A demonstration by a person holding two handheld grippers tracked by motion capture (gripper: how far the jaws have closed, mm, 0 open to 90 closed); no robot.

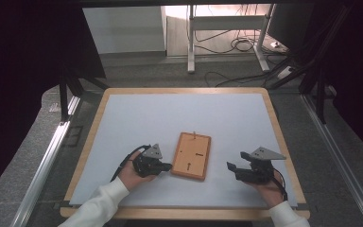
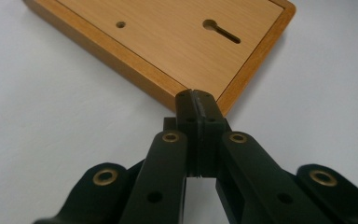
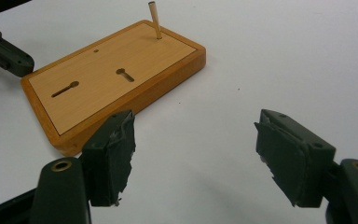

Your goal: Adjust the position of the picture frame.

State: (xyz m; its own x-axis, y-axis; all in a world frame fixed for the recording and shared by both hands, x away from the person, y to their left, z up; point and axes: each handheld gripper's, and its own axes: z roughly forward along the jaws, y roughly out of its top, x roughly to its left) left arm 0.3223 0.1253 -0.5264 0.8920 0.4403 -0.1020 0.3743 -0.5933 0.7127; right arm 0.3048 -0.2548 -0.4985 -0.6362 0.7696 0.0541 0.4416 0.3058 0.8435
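Note:
A flat wooden board (image 1: 192,155) with two keyhole slots, a small hole and an upright wooden peg (image 3: 154,19) at its far end lies on the white mat. My left gripper (image 1: 166,166) is shut with nothing in it, its tips right at the board's near left corner (image 2: 198,95). In the left gripper view the pads (image 2: 196,103) meet flat against each other. To the right of the board my right gripper (image 1: 232,169) stands open on the mat, jaws wide and empty, and its fingertips (image 3: 116,140) are worn. The board (image 3: 107,74) lies ahead of it to the left.
The white mat (image 1: 184,113) covers a wood-edged table (image 1: 279,127). Behind the table stand a desk frame (image 1: 191,42) and loose cables (image 1: 238,45) on the floor. Metal rails (image 1: 47,156) run along both sides.

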